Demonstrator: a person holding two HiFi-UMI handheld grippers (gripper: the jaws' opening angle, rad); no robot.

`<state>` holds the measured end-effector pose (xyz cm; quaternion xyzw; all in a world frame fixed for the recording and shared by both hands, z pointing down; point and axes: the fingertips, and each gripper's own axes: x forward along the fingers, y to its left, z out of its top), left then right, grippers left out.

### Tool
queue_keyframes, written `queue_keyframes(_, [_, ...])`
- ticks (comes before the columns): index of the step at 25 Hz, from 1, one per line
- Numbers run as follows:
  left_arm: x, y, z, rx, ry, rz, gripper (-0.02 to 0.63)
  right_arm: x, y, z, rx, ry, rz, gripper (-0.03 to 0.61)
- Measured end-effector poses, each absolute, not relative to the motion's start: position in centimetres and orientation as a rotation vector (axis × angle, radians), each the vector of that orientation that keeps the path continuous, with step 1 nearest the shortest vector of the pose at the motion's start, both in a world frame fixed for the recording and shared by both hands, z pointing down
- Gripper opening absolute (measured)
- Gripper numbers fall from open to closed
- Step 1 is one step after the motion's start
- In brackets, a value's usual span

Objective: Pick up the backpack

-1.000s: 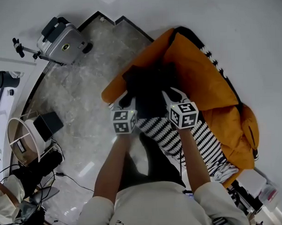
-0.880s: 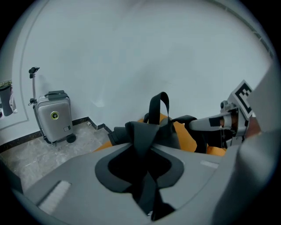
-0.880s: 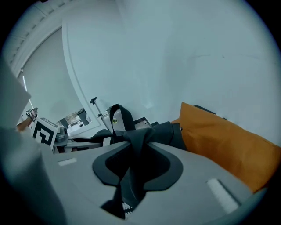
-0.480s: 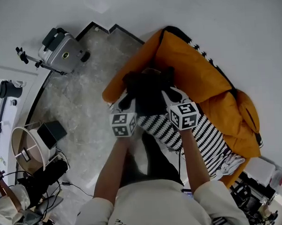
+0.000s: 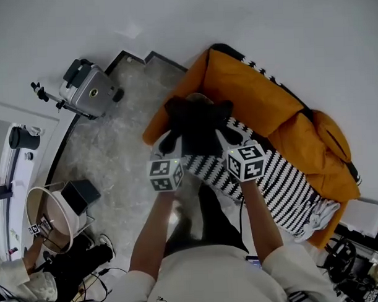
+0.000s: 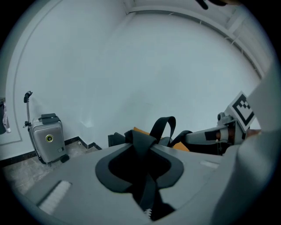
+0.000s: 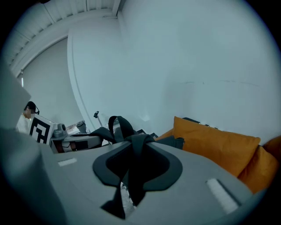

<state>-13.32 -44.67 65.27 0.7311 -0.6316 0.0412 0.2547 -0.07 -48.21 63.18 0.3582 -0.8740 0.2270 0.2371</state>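
The black backpack (image 5: 197, 123) hangs in the air in front of the orange sofa (image 5: 255, 92), held between my two grippers. My left gripper (image 5: 168, 139) is shut on one black shoulder strap (image 6: 141, 141), which is bunched between its pads. My right gripper (image 5: 229, 135) is shut on the other strap (image 7: 135, 143), also bunched between its pads. A loop of strap (image 6: 163, 126) rises beyond the left jaws and another loop (image 7: 117, 127) beyond the right ones. The bag's lower part is hidden behind the grippers in both gripper views.
A black-and-white striped blanket (image 5: 273, 183) lies over the sofa seat. A silver suitcase (image 5: 90, 90) stands on the marble floor by the wall. A round white basket (image 5: 47, 215) and cables sit at the lower left. White walls lie behind.
Both grippers have risen together with the backpack, which now hangs higher above the sofa edge. The grips on the straps are unchanged.
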Motion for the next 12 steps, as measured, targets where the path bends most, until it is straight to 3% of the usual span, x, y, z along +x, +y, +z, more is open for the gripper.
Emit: queue_keyframes(12, [-13.7,-39.3,56.6,2.163,-1.763,0.081,0.069,-0.5,-41.3,54.8,1.018,-2.521,0.490,0.075])
